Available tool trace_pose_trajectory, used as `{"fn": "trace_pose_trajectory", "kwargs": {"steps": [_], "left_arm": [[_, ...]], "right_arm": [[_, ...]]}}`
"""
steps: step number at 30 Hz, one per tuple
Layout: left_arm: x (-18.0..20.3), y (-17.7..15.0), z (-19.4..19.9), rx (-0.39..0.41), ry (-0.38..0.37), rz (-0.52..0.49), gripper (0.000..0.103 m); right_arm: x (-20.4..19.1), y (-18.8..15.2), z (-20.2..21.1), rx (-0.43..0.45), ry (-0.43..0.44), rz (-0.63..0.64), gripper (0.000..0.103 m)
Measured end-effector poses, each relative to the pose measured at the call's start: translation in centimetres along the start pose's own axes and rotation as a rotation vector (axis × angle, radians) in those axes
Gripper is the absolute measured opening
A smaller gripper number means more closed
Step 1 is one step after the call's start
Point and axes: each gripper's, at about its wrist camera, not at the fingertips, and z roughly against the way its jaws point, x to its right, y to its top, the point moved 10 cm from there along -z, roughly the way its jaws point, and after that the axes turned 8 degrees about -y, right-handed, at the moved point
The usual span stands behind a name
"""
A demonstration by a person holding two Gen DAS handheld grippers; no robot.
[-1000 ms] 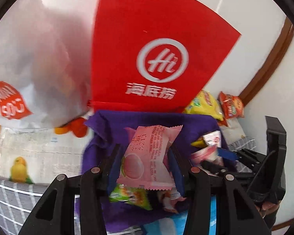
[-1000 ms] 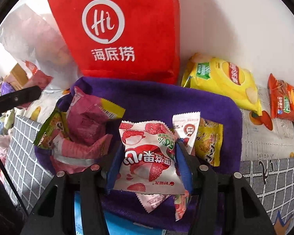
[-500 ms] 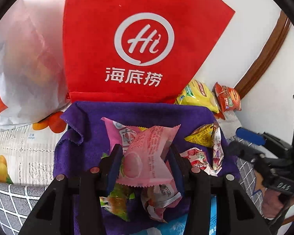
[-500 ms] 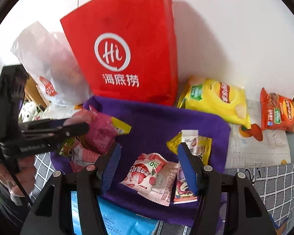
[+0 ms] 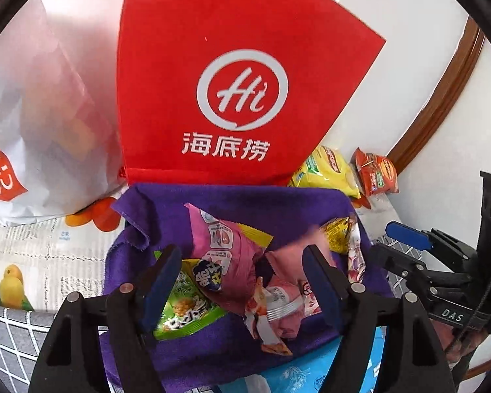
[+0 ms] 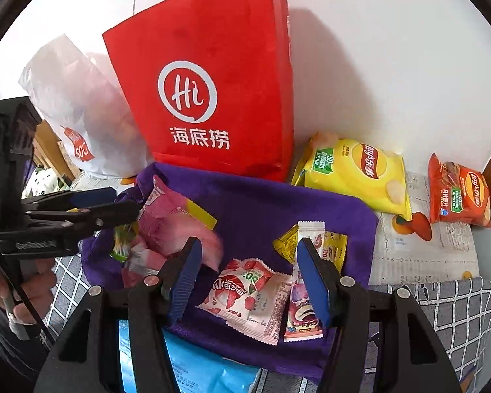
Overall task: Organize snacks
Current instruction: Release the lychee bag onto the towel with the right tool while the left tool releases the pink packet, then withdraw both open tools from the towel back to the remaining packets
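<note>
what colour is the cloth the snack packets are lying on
Purple cloth, seen best from the right wrist view.

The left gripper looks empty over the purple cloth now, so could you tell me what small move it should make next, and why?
Probably lift the left gripper clear: its jaws have just been opening, and nothing is pinched between them above the pink packets heaped on the purple cloth.

The left gripper [image 5: 245, 281] has just been opening; its jaws stand apart and empty, and the pale pink packet [image 5: 298, 245] it gripped a second ago blurs just beyond its right finger. The right gripper [image 6: 248, 278], earlier clamped on the strawberry packet [image 6: 237, 290], stands open above it, the packet lying on the purple cloth [image 6: 262, 203].
</note>
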Motion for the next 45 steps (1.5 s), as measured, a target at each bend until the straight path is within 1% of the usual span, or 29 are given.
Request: {"fn": "trace_pose_trajectory", "kwargs": {"steps": [6, 9, 11, 13, 16, 18, 19, 24, 26, 29, 31, 33, 37, 39, 42, 45], "left_arm": [[-0.1, 0.8, 2.2, 0.043, 0.042, -0.024, 0.074], [0.4, 1.1, 3.0, 0.055, 0.037, -0.036, 0.074], [0.9, 1.1, 3.6, 0.057, 0.032, -0.045, 0.074], [1.5, 1.0, 4.1, 0.058, 0.028, -0.059, 0.074], [2.5, 0.8, 4.8, 0.056, 0.042, -0.084, 0.074], [3.3, 0.7, 5.3, 0.063, 0.034, -0.096, 0.074], [3.9, 0.5, 5.6, 0.064, 0.027, -0.105, 0.074], [6.0, 0.0, 6.8, 0.068, 0.036, -0.148, 0.074], [7.0, -0.2, 7.4, 0.076, 0.029, -0.159, 0.074], [8.3, -0.4, 8.1, 0.083, 0.047, -0.165, 0.074], [9.2, -1.2, 8.4, 0.065, 0.027, -0.178, 0.074], [9.4, -2.0, 9.0, 0.052, 0.031, -0.184, 0.074], [8.4, -3.9, 10.9, 0.052, 0.078, -0.183, 0.074], [7.6, -4.9, 11.5, 0.048, 0.096, -0.177, 0.074], [6.5, -6.6, 12.4, 0.041, 0.114, -0.167, 0.074], [5.5, -8.2, 13.0, 0.034, 0.127, -0.151, 0.074]], "right_arm": [[0.7, 0.7, 1.4, 0.045, -0.07, -0.032, 0.06], [0.6, 0.6, 2.6, 0.073, -0.06, -0.068, 0.06], [0.3, 0.2, 3.5, 0.075, -0.047, -0.078, 0.06], [0.3, -0.2, 4.3, 0.081, -0.063, -0.081, 0.06], [0.8, -1.3, 5.8, 0.096, -0.107, -0.09, 0.06], [1.2, -2.5, 7.0, 0.095, -0.139, -0.1, 0.06], [1.4, -3.0, 7.5, 0.092, -0.146, -0.104, 0.06], [2.2, -6.3, 9.7, 0.058, -0.177, -0.127, 0.06], [2.0, -8.0, 10.6, 0.039, -0.165, -0.139, 0.06], [1.6, -9.9, 11.8, 0.048, -0.16, -0.149, 0.06], [1.0, -11.1, 12.5, 0.047, -0.155, -0.14, 0.06], [0.4, -12.3, 13.0, 0.043, -0.144, -0.138, 0.06], [-1.1, -14.1, 13.3, 0.037, -0.101, -0.13, 0.06], [-2.0, -15.4, 12.9, 0.012, -0.071, -0.132, 0.059], [-3.0, -16.9, 12.3, -0.011, -0.057, -0.127, 0.057], [-3.6, -17.9, 12.2, -0.014, -0.055, -0.125, 0.057]]}}
